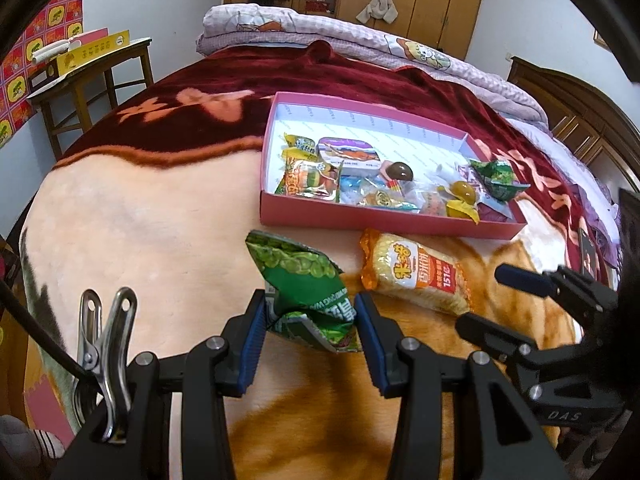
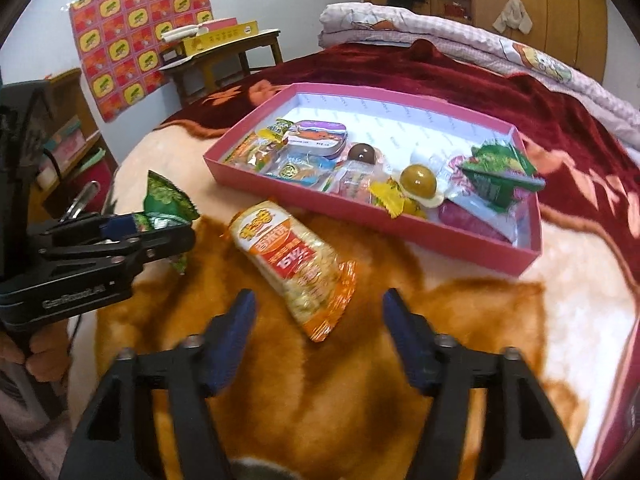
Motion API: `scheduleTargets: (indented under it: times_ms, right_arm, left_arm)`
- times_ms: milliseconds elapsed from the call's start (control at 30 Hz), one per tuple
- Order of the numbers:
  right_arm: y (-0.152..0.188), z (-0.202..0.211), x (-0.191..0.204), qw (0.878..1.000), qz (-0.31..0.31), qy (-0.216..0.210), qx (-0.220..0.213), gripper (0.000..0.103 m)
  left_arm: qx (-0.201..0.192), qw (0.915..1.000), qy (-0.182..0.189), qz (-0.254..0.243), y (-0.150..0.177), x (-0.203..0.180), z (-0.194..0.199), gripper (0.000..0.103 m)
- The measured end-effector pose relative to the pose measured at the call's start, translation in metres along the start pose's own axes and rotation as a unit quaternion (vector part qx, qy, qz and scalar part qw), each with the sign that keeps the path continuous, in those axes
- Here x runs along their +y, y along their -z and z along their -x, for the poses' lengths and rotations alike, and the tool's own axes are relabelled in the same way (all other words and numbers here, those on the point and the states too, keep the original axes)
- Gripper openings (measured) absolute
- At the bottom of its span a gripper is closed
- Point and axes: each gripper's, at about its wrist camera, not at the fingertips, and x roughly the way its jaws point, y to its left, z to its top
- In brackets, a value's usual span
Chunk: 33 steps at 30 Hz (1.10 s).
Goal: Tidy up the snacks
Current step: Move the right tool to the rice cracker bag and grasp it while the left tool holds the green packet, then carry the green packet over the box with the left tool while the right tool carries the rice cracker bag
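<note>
Pink box [image 2: 404, 236] beyond both jaws, mostly filled | left gripper [image 1: 310, 320] clamped on green pea bag [image 1: 308, 280] | right gripper [image 2: 320, 320] spread, orange rice-cracker pack [image 2: 296, 256] ahead between its fingers | two left to box

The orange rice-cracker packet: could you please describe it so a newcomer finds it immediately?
Find the pink box on the bed blanket. Just before its near wall lies the orange packet, alone on the blanket, unlike the green bag held by the left gripper.
</note>
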Motion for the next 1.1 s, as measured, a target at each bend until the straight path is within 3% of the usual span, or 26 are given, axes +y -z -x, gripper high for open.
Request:
scheduleTargets:
  times_ms: [233,467,633,1100]
  right_arm:
    - [-0.013,-0.023,0.007,0.998,0.056,-0.008,0.012,0.081]
    - [-0.017,-0.041,0.014,0.998,0.066,-0.006,0.019,0.081]
    - [-0.015,-0.038,0.014,0.998,0.054,0.006,0.012,0.065]
    - [-0.003,-0.011,0.015,0.999,0.014,-0.021,-0.02,0.048]
  left_arm:
    - [-0.002,1.0,-0.001,0.006,0.0,0.004,0.0,0.046]
    - [0.0,1.0,0.0,0.01,-0.001,0.009,-0.001,0.046]
    - [0.0,0.9999,0.002,0.011,-0.001,0.012,-0.001,0.046]
    - [-0.007,0.9998,0.016,0.005,-0.008,0.008,0.009,0.046]
